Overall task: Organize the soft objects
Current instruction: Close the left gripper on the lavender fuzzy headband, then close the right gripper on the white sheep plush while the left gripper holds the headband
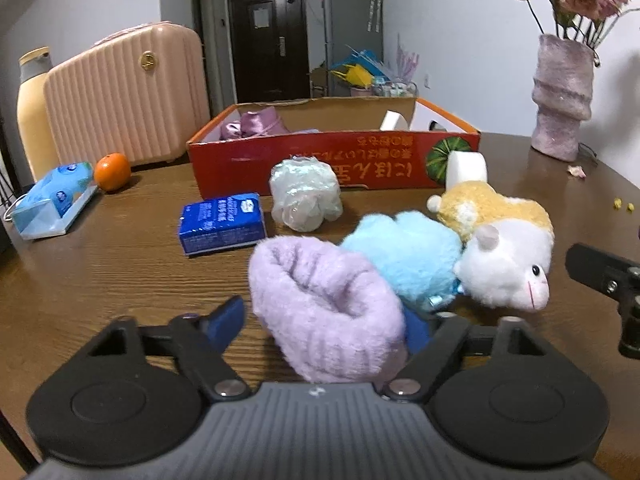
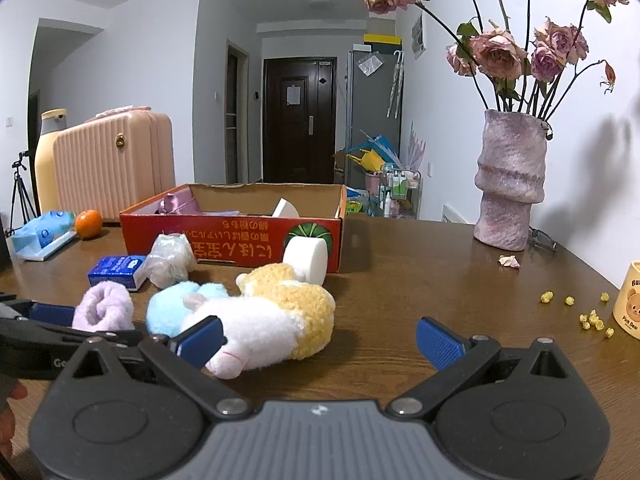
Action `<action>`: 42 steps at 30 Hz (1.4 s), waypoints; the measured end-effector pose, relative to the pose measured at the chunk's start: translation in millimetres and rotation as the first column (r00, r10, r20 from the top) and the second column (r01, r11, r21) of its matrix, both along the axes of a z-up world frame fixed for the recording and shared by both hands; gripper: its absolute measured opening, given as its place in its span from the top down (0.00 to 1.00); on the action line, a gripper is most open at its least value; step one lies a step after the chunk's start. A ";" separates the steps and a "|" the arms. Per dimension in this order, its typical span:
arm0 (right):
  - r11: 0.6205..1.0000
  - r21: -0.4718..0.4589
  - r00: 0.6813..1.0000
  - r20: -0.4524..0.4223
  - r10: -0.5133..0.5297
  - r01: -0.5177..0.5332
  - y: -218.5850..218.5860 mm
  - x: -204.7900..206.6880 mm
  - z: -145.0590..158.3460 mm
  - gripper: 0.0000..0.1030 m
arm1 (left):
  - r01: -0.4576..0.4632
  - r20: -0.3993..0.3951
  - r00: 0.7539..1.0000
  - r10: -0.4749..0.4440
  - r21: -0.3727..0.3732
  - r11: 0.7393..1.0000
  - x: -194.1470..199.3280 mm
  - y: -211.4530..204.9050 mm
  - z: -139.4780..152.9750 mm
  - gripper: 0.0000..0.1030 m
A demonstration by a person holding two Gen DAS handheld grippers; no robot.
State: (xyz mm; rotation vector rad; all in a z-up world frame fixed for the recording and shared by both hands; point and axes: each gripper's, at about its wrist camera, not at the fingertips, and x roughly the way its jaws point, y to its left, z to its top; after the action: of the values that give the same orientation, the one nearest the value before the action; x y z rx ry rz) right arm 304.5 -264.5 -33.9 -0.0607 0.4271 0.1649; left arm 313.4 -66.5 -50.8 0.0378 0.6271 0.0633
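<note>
A fuzzy purple sock (image 1: 324, 304) lies on the table between the jaws of my left gripper (image 1: 322, 320). The left pad (image 1: 226, 316) stands just beside it and the right pad is hidden behind it; the sock looks unsqueezed. Behind it lie a light blue plush (image 1: 408, 256) and a white-and-yellow hamster plush (image 1: 504, 252). In the right wrist view my right gripper (image 2: 320, 342) is open and empty, its left pad (image 2: 200, 340) in front of the hamster plush (image 2: 272, 316). A red cardboard box (image 1: 320, 160) with soft pink items stands behind.
A mesh bath puff (image 1: 304, 196), a white foam block (image 1: 466, 166) and a blue tissue pack (image 1: 222, 224) lie before the box. An orange (image 1: 113, 171), a wipes pack (image 1: 52, 200) and a pink suitcase (image 1: 128, 96) sit left. A vase (image 2: 512, 184) and a mug (image 2: 630, 300) stand right.
</note>
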 end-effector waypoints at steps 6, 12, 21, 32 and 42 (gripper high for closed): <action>1.000 -0.008 1.000 -0.003 -0.011 0.011 1.0 1.9 -2.6 0.00 | 0.039 0.001 0.999 -0.039 0.001 0.999 -1.9 -2.3 1.5 0.54; 1.000 0.002 1.000 -0.005 -0.028 0.028 -1.0 2.7 -3.2 0.00 | 0.063 0.009 0.998 -0.063 -0.020 0.998 -5.2 -1.3 5.4 0.56; 1.000 0.019 1.000 0.001 -0.013 0.013 8.9 -1.1 -2.9 0.00 | 0.073 0.048 0.996 -0.070 -0.047 0.996 -11.0 4.8 15.0 0.57; 1.000 0.025 1.000 -0.012 -0.007 0.008 32.8 4.5 -4.5 0.00 | 0.058 0.094 0.994 -0.056 -0.026 0.998 -15.5 19.0 21.7 0.56; 0.998 0.029 0.996 -0.069 -0.060 0.063 54.0 27.4 -10.8 0.00 | 0.026 0.127 0.992 -0.024 -0.012 1.000 -17.7 45.0 25.5 0.56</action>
State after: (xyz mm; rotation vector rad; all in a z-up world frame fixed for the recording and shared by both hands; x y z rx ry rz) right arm 331.9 -210.4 -44.6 -0.0110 0.4937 0.1132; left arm 295.7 -21.4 -25.4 0.0283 0.4999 0.0371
